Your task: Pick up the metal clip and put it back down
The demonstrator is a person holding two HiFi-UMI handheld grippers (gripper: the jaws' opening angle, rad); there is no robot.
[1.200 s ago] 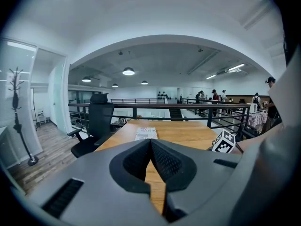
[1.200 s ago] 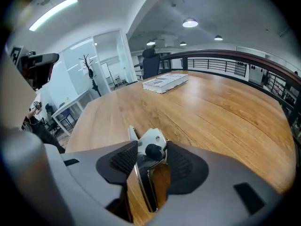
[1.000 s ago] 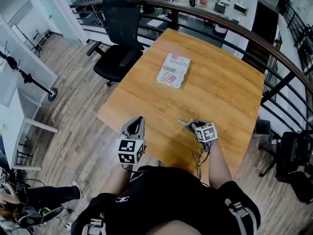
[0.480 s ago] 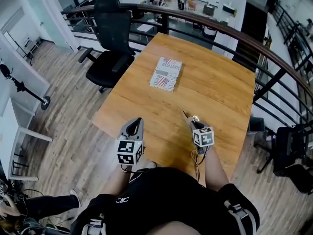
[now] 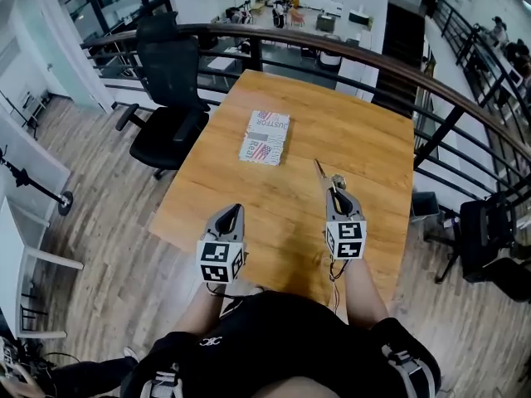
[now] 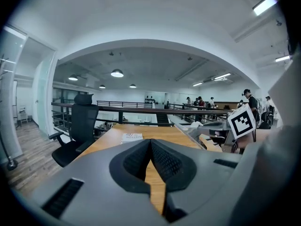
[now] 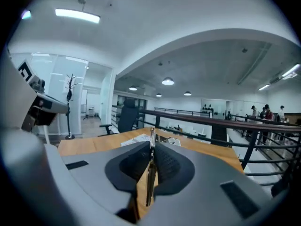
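The metal clip is a thin silver strip that sticks out ahead of my right gripper, lifted off the wooden table. In the right gripper view the clip stands edge-on between the pads. The right jaws have just been closing and are shut on the clip. My left gripper hovers over the table's near left edge. Its jaws meet at the tips with nothing between them. The right gripper's marker cube shows at the right of the left gripper view.
A printed booklet lies flat in the table's middle, beyond both grippers. A black office chair stands at the table's far left corner. A dark railing curves round the far and right sides.
My right gripper has risen off the tabletop with the clip and tipped up from pointing steeply down to nearly level. The left gripper has barely shifted.
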